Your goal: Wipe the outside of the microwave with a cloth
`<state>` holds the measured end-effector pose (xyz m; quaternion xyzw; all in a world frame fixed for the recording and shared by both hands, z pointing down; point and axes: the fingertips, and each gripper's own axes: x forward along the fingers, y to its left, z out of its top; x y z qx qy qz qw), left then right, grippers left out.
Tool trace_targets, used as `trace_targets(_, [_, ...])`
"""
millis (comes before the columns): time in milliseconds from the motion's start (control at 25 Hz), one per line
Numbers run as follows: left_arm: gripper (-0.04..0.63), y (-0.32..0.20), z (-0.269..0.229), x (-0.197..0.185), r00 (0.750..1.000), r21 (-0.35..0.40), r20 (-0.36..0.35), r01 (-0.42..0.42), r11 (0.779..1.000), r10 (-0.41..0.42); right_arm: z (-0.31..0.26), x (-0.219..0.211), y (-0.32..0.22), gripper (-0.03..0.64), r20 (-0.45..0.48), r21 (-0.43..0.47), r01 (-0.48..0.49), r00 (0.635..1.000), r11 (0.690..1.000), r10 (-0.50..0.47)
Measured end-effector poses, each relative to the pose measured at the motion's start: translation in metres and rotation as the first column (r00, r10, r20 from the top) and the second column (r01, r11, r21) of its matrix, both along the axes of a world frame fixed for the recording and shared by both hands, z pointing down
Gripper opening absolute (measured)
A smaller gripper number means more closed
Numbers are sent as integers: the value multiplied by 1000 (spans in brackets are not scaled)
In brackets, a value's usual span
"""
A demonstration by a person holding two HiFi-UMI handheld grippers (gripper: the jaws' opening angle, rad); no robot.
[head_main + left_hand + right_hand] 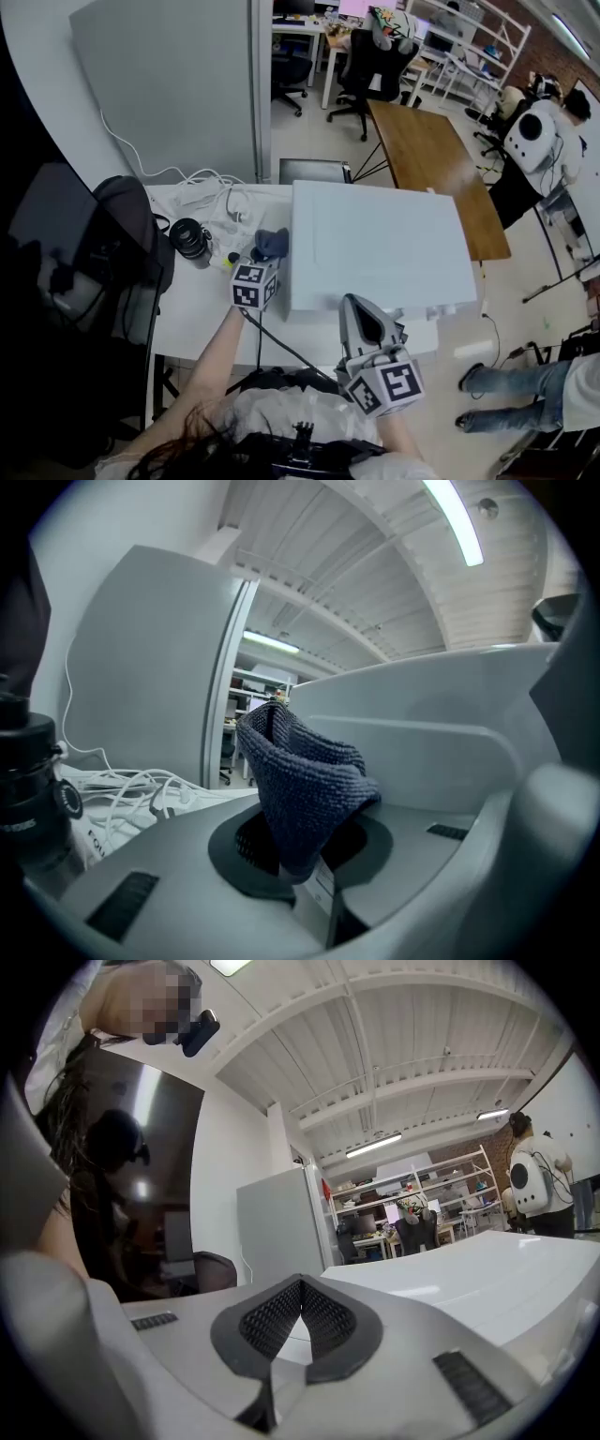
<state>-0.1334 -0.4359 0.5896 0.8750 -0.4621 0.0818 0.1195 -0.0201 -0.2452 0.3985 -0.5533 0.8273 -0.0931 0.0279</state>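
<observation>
Grips a dark blue knitted cloth (272, 242) in the left gripper (265, 255), fingers shut tight on its lower fold, the rest bunched up and standing above the fingertips. Holds that cloth just beside the left wall of the white microwave (375, 239), toward its near-left corner; cannot tell whether cloth and wall touch.

Same grip in the left gripper view: cloth (300, 780) pinched between the dark pads of the left gripper (298, 860), microwave (422, 705) rising pale on the right, black camera lens (28, 780) at the left edge.

Carries the right gripper (361, 314) at the near edge of the microwave's top, to the right of the left gripper, marker cube toward the body. In the right gripper view, fingertips of the right gripper (298, 1288) closed together with nothing between them, the flat white top of the microwave (487, 1288) stretching away on the right.

On the white desk (187, 309), left of the microwave: the black camera lens (190, 239) upright, and a tangle of white cables (211, 197) farther back, near a grey partition (169, 84). Further left, a black chair (122, 234). Beyond the microwave, a brown wooden table (427, 159); far right, a person in white (539, 131).
</observation>
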Motion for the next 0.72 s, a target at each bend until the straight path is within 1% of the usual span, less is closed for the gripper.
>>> trace_targets(120, [46, 42, -5, -2, 1000, 23, -4, -24, 999, 24, 0, -7, 0, 15, 2, 2, 20, 1000, 1000, -20])
trace_targets(320, [46, 113, -4, -8, 999, 13, -36, -18, 1000, 18, -3, -21, 3, 15, 19, 6, 72, 997, 997, -72])
trace_targets(520, [47, 175, 5, -8, 998, -28, -56, -22, 999, 20, 1, -31, 7, 15, 32, -4, 110, 993, 994, -110])
trace_targets(720, [46, 202, 18, -1, 996, -88, -88, -28, 996, 20, 2, -33, 10, 15, 39, -7, 116, 993, 993, -115])
